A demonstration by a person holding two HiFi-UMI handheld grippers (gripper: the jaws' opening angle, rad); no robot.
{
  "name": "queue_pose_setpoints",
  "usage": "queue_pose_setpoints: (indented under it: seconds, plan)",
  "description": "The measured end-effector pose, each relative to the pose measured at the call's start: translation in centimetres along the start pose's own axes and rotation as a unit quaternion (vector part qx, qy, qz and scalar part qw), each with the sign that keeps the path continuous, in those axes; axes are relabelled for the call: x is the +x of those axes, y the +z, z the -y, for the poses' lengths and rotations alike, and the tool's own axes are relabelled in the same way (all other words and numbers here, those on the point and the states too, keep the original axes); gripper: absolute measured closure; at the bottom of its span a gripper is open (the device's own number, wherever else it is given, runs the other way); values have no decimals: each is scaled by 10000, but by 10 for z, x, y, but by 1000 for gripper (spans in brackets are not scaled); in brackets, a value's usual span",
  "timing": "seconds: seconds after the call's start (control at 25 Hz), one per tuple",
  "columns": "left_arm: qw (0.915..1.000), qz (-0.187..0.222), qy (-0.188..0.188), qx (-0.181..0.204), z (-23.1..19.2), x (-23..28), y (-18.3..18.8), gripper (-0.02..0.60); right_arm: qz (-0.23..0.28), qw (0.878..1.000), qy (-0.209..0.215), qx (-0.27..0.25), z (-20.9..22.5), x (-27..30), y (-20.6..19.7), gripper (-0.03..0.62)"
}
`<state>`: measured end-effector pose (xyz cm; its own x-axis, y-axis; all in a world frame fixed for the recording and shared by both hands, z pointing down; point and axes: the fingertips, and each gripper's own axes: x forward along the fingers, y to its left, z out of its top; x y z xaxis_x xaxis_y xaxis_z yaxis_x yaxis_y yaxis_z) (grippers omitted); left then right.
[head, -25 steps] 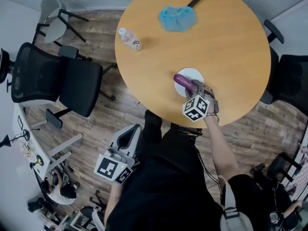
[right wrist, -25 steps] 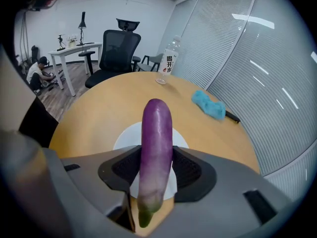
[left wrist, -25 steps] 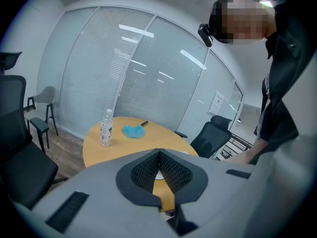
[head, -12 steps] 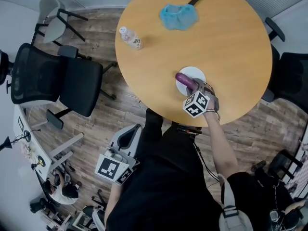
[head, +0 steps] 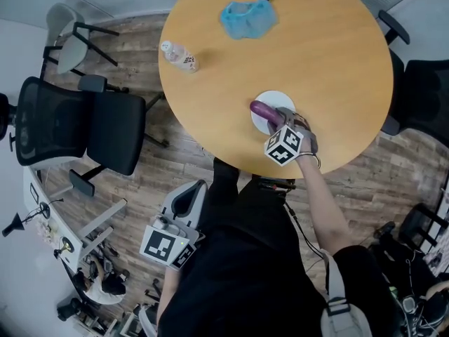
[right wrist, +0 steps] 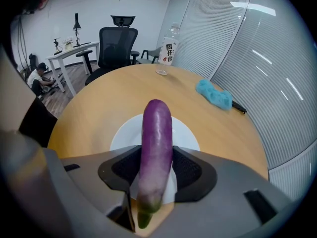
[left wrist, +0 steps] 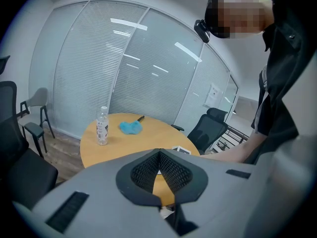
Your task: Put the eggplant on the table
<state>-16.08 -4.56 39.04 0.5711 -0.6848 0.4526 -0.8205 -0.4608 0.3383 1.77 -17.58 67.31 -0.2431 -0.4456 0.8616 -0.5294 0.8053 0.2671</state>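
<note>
As the right tool (right wrist: pixel 156 170) clamps eggplant (right wrist: pixel 157 138), plate (head: pixel 276 97) sits near table edge (head: pixel 330 161).

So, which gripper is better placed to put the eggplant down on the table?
Right. The right gripper grips the eggplant over the white plate; the left gripper hangs beside the table, jaws together and empty.

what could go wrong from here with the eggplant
1. The right gripper clamps the eggplant near its stem end, with most of its length sticking out ahead, so it may pivot or slip.
2. It is over the plate, which lies close to the near edge of the table; set down on that side, the eggplant might roll off.
</note>
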Motion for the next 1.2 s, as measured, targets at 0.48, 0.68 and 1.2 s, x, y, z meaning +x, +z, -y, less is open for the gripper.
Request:
queue_pose_setpoints:
  seconds: [0.48, 0.68, 1.2]
  plan:
    - [9999, -87, -119, 76, 8, 7, -2, 572, 282, 9995, -31, 107, -1, -11, 1, 376]
    - [9998, -82, -124, 127, 12, 8, -1, 572, 353, 9992, -136, 99, 1, -16, 1, 376]
    - [9985, -112, -529, 91, 40, 31, 0, 571, 622, 9980, 72, -2, -6, -56, 8, 381]
